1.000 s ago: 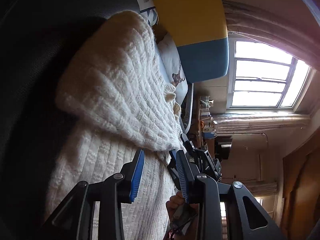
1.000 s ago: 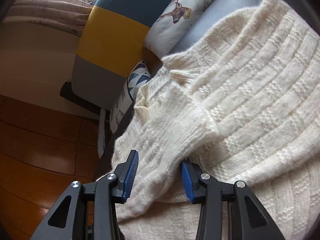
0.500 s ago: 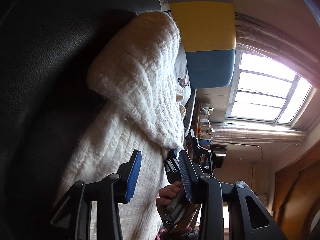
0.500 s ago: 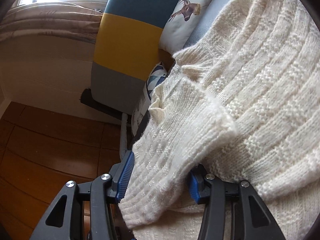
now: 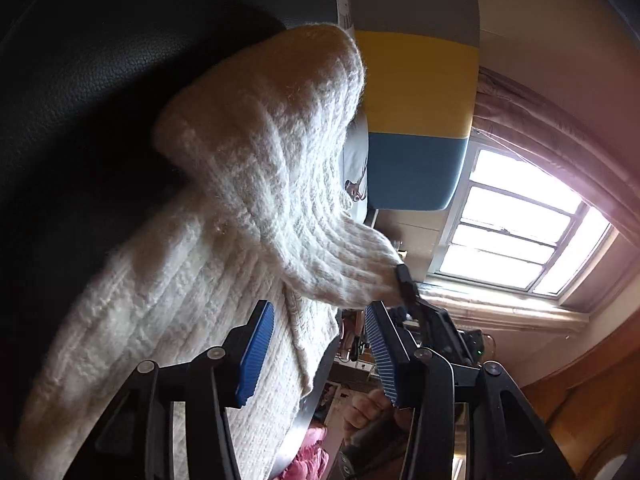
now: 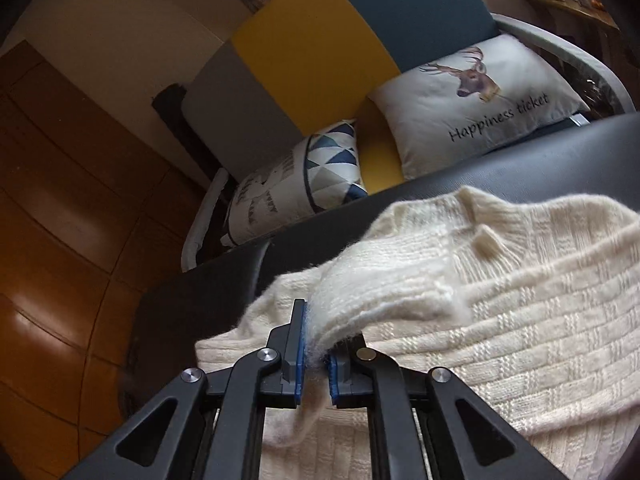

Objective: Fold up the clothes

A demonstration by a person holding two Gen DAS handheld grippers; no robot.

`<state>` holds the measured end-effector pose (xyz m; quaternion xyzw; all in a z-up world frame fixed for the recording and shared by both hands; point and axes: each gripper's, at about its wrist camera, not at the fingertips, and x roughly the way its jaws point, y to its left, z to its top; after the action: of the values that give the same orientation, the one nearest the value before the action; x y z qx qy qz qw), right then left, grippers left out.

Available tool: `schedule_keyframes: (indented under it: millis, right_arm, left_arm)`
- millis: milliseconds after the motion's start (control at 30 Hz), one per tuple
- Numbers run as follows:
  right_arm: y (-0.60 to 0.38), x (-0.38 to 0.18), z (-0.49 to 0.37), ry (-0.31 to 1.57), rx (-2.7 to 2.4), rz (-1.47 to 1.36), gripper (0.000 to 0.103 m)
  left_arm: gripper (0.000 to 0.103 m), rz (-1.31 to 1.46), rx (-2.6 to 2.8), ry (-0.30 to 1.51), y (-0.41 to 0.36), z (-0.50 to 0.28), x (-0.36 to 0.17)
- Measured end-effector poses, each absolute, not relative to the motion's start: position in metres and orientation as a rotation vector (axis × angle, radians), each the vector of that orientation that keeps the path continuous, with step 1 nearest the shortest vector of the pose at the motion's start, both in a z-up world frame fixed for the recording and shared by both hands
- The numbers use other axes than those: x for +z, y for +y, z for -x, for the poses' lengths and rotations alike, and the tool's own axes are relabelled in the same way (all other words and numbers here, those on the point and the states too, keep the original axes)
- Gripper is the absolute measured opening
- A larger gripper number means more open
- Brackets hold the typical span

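Sweater (image 6: 520,320): cream ribbed knit, spread on black leather surface (image 6: 520,152).
Sleeve (image 6: 384,292): folded across body, cuff lifted.

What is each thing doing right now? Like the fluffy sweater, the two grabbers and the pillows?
Cream sweater: lying on the dark surface, its sleeve pinched and lifted.
Right gripper: shut on the sleeve.
Left gripper: open, holding nothing, over the sweater.
Deer pillow: leaning against the striped backrest.
Triangle pillow: propped beside it.
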<state>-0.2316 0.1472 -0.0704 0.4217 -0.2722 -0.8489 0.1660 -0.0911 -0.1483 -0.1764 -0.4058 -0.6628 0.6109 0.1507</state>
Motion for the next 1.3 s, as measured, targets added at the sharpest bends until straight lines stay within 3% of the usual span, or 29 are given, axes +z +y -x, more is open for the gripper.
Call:
schedule_keyframes:
  millis: [433,767,800,900,967,1033,1267,1300]
  right_arm:
    - [0.201,0.025,0.222,-0.827,-2.489,-0.913,0.008]
    - [0.279,-0.061,0.198,-1.053,-2.536,-1.095,0.008]
    - [0.283,-0.067,0.198,-1.071,-2.529,-1.107,0.008]
    - [0.293,-0.068,0.199,-1.069,-2.528,-1.113,0.008]
    - [0.300,-0.058,0.189,-1.060,-2.531,-1.008,0.008]
    - [0.309,-0.066,0.178,-1.057,-2.560,-0.960,0.008]
    - [0.325,-0.153,0.158,-1.261,-2.488,-1.222,0.012]
    - [0.328,-0.161,0.155,-1.305,-2.481,-1.225,0.020]
  left_arm:
    - [0.052,1.120,1.860,-2.067,-0.149,0.130,-0.185]
    - [0.052,1.133,1.894,-2.058,-0.149,0.143,-0.189]
    - [0.050,1.140,1.902,-2.045,-0.149,0.145,-0.188]
    - [0.027,1.135,1.974,-1.966,-0.153,0.148,-0.178]
    - [0.024,1.163,2.062,-1.878,-0.155,0.148,-0.172]
    - [0.015,1.208,2.139,-1.800,-0.157,0.148,-0.170]
    - [0.009,1.301,2.157,-1.743,-0.163,0.150,-0.183]
    - [0.009,1.308,2.158,-1.732,-0.163,0.152,-0.183]
